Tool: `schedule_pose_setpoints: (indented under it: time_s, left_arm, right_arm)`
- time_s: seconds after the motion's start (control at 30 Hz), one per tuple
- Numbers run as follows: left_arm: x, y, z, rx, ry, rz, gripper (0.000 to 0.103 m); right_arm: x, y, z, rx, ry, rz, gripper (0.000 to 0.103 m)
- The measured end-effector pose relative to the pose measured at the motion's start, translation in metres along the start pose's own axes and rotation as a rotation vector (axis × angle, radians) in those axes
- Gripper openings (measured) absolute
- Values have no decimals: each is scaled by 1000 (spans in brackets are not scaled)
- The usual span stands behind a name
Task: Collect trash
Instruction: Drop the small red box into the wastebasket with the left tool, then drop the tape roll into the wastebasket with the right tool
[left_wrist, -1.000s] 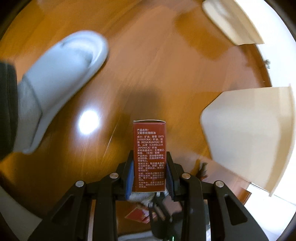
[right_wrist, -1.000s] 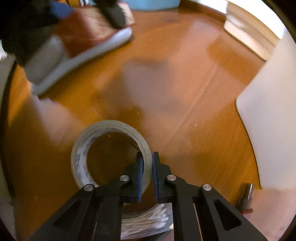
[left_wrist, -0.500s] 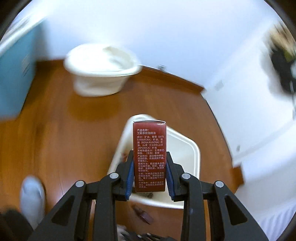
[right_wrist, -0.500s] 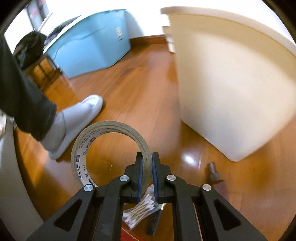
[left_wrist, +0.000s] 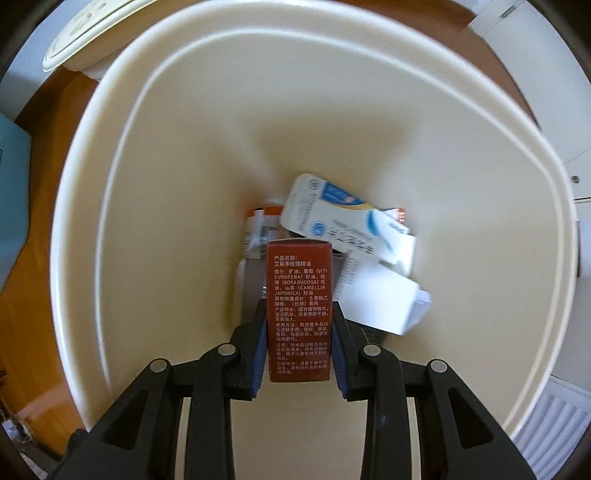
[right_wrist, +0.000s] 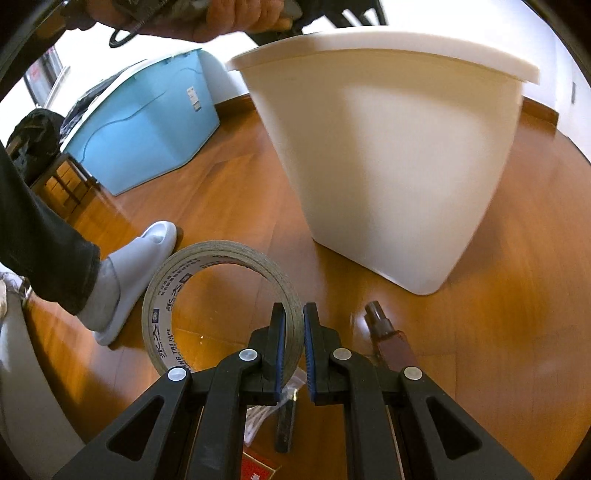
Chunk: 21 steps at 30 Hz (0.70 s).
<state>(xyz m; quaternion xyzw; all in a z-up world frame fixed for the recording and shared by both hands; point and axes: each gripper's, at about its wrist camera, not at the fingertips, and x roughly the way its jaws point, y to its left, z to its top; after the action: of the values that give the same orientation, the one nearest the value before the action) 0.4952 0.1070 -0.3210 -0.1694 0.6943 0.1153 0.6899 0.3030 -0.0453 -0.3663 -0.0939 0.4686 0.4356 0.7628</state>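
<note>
Left wrist looks down into bin (left_wrist: 155, 206); right sees it (right_wrist: 388, 155) sideways.

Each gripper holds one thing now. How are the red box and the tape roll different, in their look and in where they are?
The red box is a closed carton covered in small white print; the tape roll is an open tan ring with lettering on its inner face. The left gripper holds the red box over the open cream bin, above the trash inside; the right gripper holds the tape roll low over the wood floor, outside the bin. Both are clamped between blue pads.
</note>
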Motion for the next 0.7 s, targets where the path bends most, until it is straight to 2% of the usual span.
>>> schedule_pose_setpoints:
  time_s: [0.1, 0.23, 0.33, 0.4, 0.5, 0.53, 0.6, 0.63, 0.67, 0.7]
  left_arm:
    - [6, -4, -1, 11, 27, 11, 29]
    - [1, -4, -3, 10, 5, -3, 32]
    - [-24, 0, -4, -5, -63, -73, 32]
    - [-59, 10, -22, -17, -136, -183, 32]
    - [-105, 29, -50, -23, -266, -231, 32]
    - [-120, 38, -60, -38, -320, -231, 35]
    - [-146, 67, -84, -104, -415, -218, 54]
    - [-148, 72, -90, -129, -436, -212, 70]
    - [-148, 83, -104, -170, -468, -190, 79]
    - [-144, 91, -116, -191, -483, -162, 79]
  right_arm:
    - [-3, -3, -1, 15, -5, -4, 9]
    - [-11, -9, 1, 31, -22, -18, 10]
    - [-29, -16, 8, 44, -53, -22, 10]
    - [-49, -24, 16, 71, -89, -9, 10]
    - [-99, -45, 41, 118, -189, 6, 10]
    - [-112, -52, 50, 126, -217, 1, 10]
    - [-143, -70, 76, 136, -284, -47, 10]
    - [-151, -77, 88, 135, -297, -69, 10]
    - [-159, -84, 106, 130, -318, -99, 10]
    - [-164, -88, 123, 118, -338, -119, 10]
